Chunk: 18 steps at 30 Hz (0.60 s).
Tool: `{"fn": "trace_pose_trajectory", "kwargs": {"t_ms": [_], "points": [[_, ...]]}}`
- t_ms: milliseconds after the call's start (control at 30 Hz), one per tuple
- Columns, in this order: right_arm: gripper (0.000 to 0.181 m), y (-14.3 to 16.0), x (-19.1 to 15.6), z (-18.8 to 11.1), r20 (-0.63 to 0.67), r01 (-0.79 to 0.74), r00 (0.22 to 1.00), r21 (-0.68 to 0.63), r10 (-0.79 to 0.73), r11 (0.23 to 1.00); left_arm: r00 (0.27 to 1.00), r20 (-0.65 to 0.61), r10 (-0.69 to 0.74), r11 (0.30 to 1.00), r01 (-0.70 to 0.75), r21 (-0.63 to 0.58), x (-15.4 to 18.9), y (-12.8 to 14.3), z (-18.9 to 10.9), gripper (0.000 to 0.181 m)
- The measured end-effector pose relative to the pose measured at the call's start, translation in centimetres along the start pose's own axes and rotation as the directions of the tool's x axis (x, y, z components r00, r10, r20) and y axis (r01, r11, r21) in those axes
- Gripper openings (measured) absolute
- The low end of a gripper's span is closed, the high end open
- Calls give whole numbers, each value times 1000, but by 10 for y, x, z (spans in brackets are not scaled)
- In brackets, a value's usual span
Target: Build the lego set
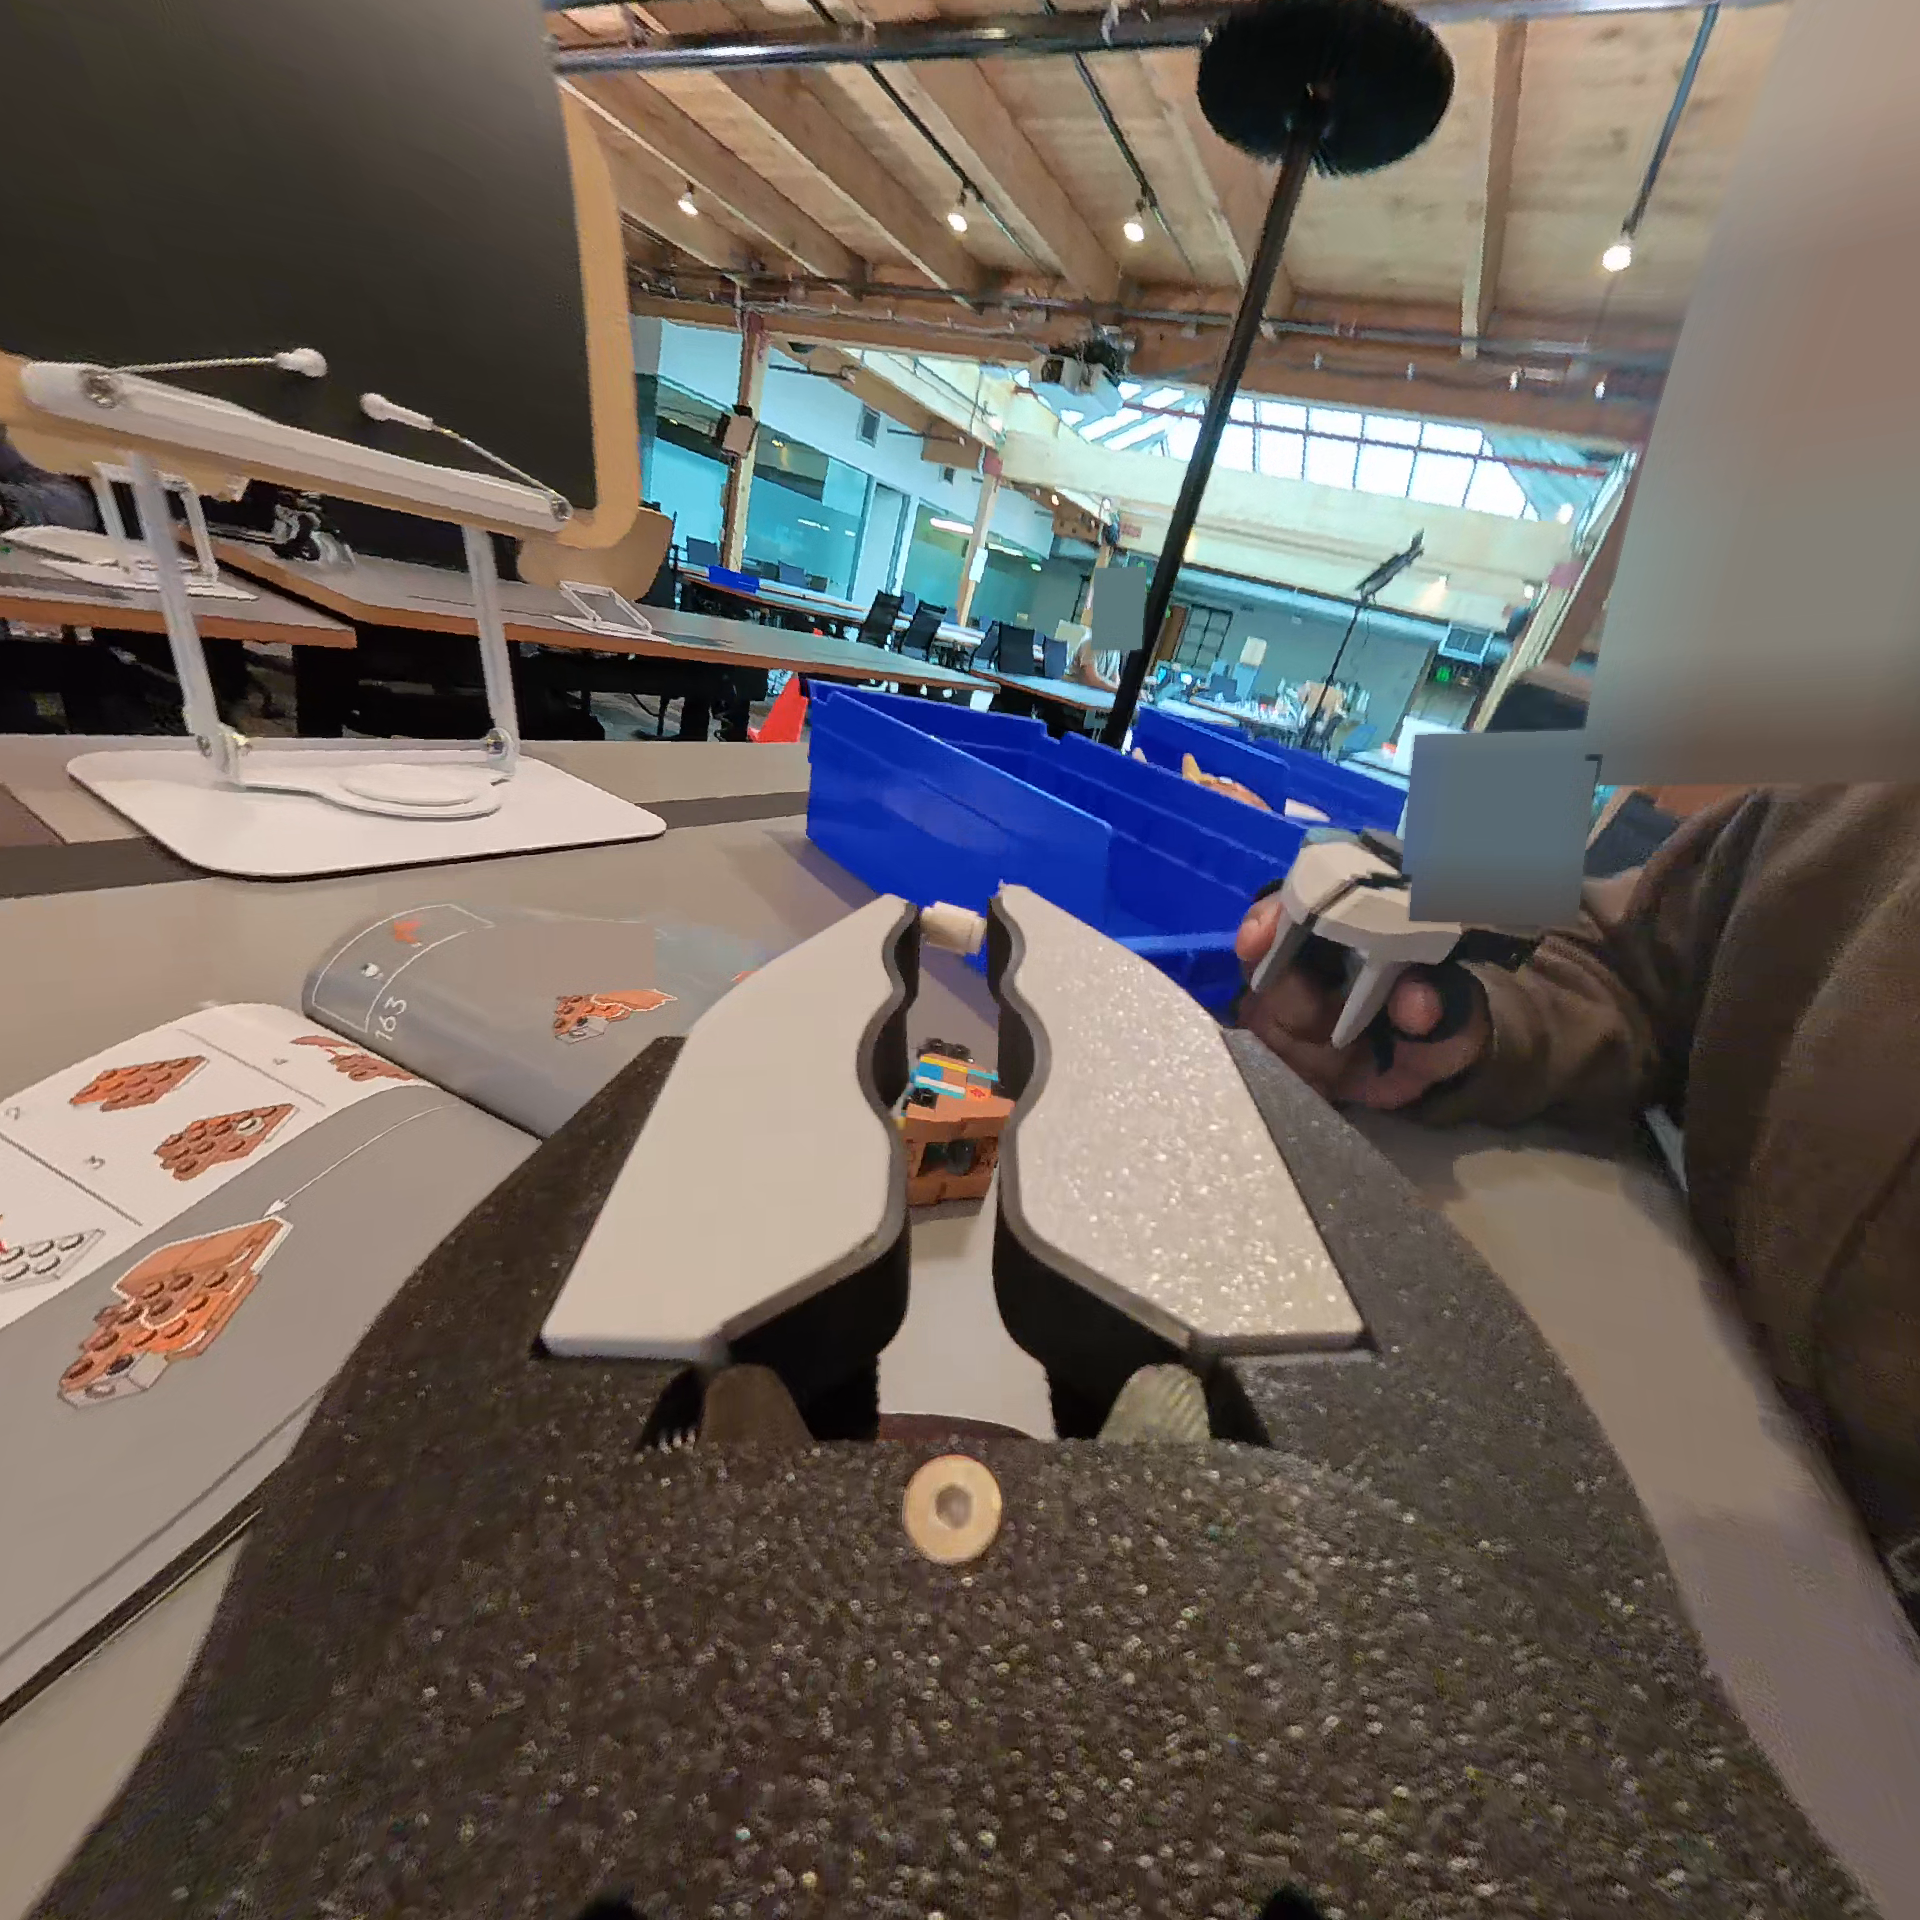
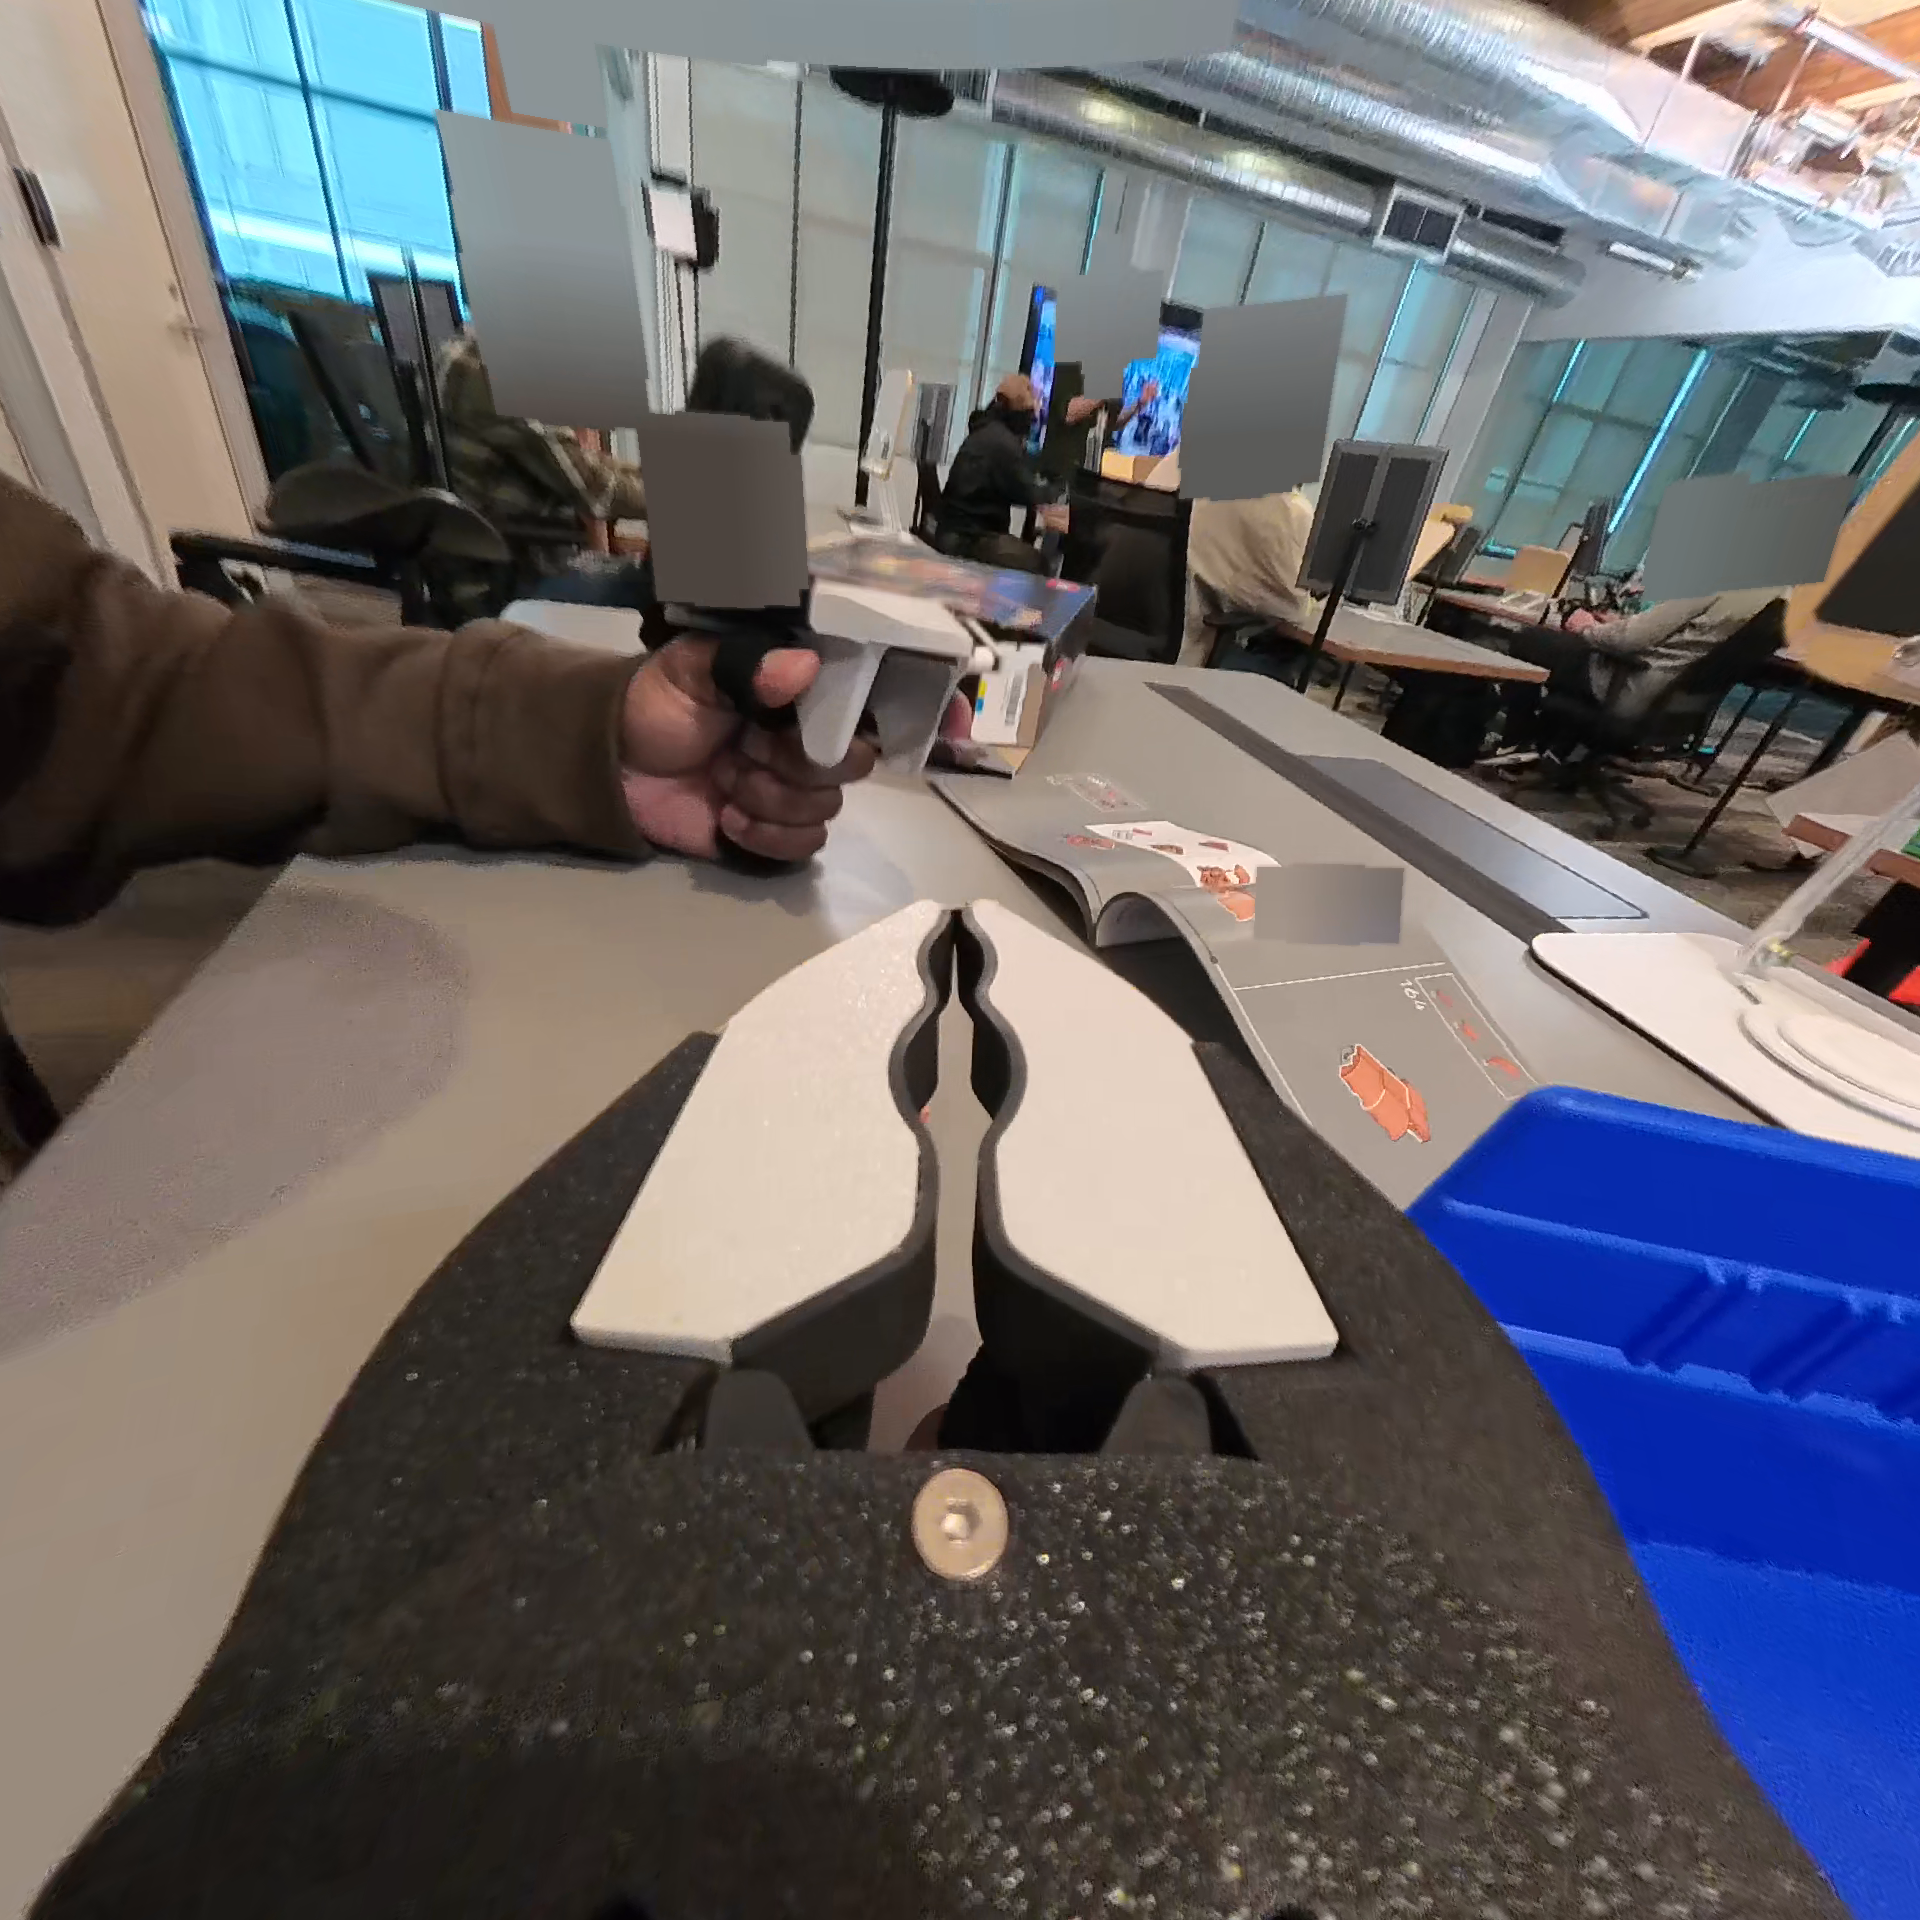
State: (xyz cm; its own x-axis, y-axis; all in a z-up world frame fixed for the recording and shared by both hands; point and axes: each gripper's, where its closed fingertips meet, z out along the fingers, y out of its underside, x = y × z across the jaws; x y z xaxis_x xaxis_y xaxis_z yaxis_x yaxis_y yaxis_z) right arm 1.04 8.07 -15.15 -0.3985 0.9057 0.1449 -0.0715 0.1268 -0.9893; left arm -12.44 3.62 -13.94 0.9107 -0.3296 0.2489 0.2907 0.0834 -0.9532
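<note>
Left hand-held gripper (image 1: pixel 951 928) pinches a small white piece (image 1: pixel 954 925); right hand-held gripper (image 2: pixel 962 925) clenched empty.

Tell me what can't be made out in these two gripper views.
- Left wrist view: the small white piece at the left gripper tips is too small to identify.
- Left wrist view: the fingers hide most of the orange lego build.
- Right wrist view: whether the nearly closed right gripper holds anything.
- Right wrist view: the blue bin is cut off, contents unseen.
</note>
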Motion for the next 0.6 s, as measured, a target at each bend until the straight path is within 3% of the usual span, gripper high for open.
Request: {"fn": "trace_pose_trajectory", "kwargs": {"t_ms": [200,367,600], "points": [[0,-7,5,-19,-32,-103,994,56,105,993,995,51,-83,994,80,70,-13,-9,-6,12],[0,-3,-9,-17,-54,25,998,7,-24,1000,989,25,-145,984,141,108,-3,-12,-11,12],[0,4,-13,-13,-106,138,984,-65,-144,988,993,4,-116,992,115,58,10,-6,-6,12]]}}
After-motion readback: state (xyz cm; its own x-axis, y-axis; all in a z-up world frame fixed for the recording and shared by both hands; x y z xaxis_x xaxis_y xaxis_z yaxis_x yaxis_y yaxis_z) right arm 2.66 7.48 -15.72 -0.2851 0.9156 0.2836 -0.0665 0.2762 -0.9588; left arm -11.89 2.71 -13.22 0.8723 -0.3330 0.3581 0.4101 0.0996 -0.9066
